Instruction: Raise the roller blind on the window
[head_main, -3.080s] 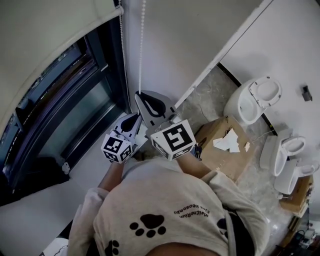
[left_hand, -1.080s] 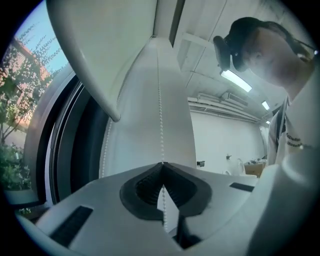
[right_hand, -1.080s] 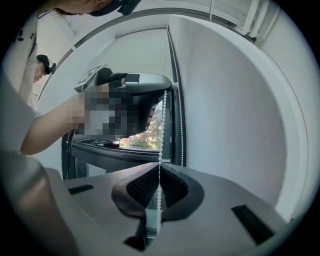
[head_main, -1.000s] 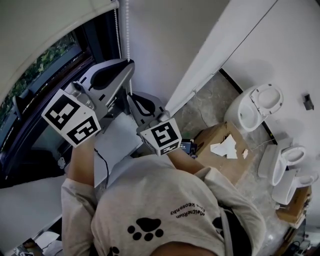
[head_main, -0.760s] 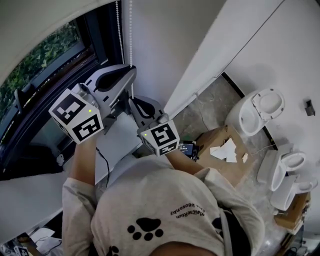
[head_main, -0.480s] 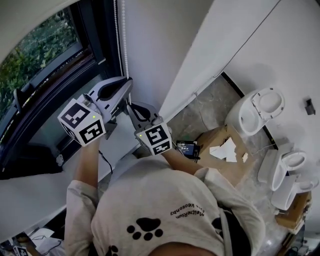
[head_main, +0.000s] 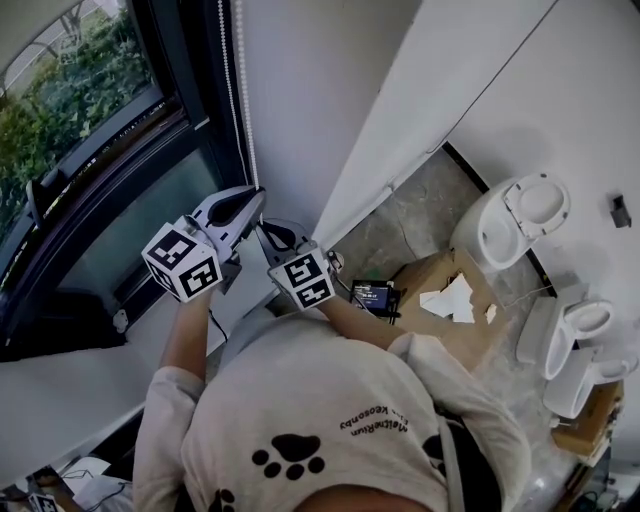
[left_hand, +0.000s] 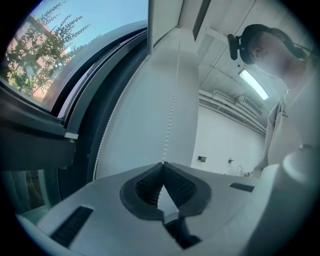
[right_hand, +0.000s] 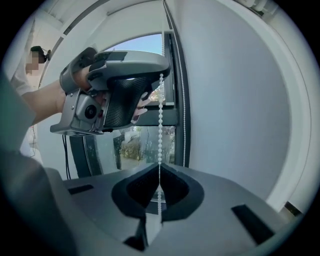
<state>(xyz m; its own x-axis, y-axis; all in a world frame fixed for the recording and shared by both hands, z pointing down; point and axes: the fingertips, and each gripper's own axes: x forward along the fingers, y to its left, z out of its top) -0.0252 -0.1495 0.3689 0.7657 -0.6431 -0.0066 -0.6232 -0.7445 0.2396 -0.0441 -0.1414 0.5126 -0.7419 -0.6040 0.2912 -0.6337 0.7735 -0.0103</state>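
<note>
We see the grey left gripper (left_hand: 162, 167) pinching the white beaded blind cord (left_hand: 173, 100), the grey right gripper (right_hand: 159, 175) clamped just below it (same strand).

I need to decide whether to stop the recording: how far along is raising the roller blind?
Done: the window glass shows uncovered, with greenery visible through it. In hand: the left hand-held gripper and right hand-held gripper are both shut on the bead chain, left above right. Left: the blind's edge is out of view, so whether it is fully up cannot be told; the chain is not yet released.
</note>
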